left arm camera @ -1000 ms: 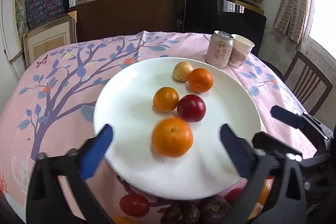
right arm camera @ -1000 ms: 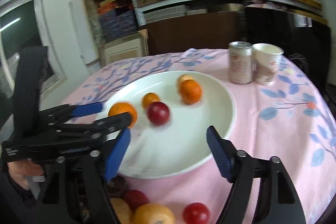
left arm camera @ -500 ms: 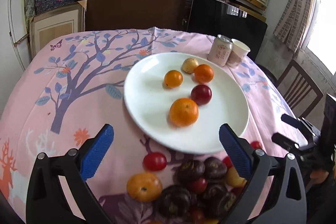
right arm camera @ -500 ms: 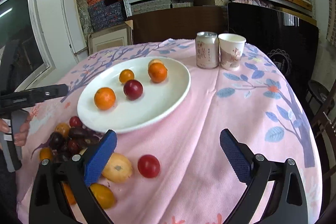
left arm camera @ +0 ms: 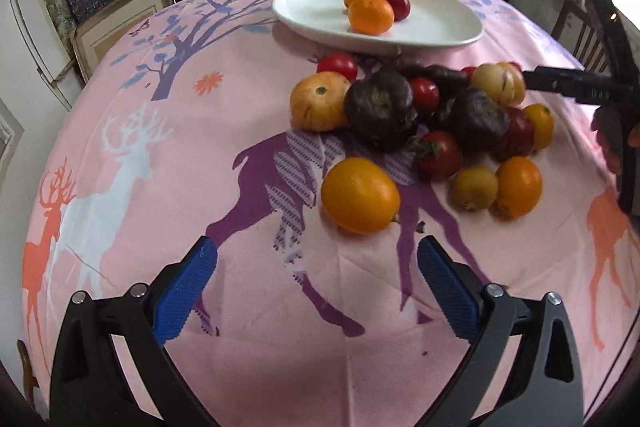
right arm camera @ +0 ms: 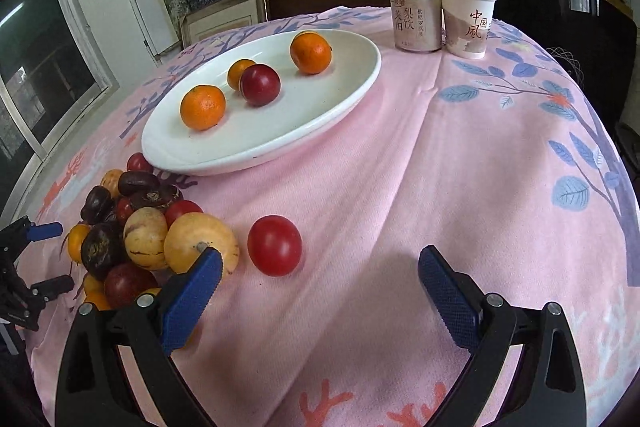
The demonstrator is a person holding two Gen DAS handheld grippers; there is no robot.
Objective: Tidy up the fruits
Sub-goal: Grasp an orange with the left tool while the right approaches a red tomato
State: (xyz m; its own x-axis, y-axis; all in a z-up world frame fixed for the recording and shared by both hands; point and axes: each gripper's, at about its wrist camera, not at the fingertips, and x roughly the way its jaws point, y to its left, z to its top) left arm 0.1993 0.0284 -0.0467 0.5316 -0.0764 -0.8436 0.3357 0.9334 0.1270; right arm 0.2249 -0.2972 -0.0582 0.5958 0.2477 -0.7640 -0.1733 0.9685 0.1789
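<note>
A white plate [left arm camera: 312, 7] [right arm camera: 280, 131] holds two big oranges, a smaller one, a red plum and a yellowish fruit. A loose pile of fruits [left arm camera: 432, 115] [right arm camera: 132, 227], dark purple, red, yellow and orange, lies on the pink cloth in front of it. My left gripper [left arm camera: 316, 259] is open above the cloth, with an orange fruit [left arm camera: 360, 201] just ahead of its empty fingers. My right gripper [right arm camera: 320, 263] is also open and empty. A red fruit [right arm camera: 274, 245] lies just ahead, towards its left finger, apart from the pile.
A drink can [right arm camera: 416, 17] and a paper cup [right arm camera: 466, 21] stand behind the plate. One finger [left arm camera: 560, 85] of the right gripper reaches over the pile's right side. A wooden chair [left arm camera: 576, 31] stands at the table's right edge. Shelves fill the back wall.
My left gripper drew back from over the plate to the near side of the fruit pile and tipped downward. My right gripper also backed off and sank; the red fruit now lies before it.
</note>
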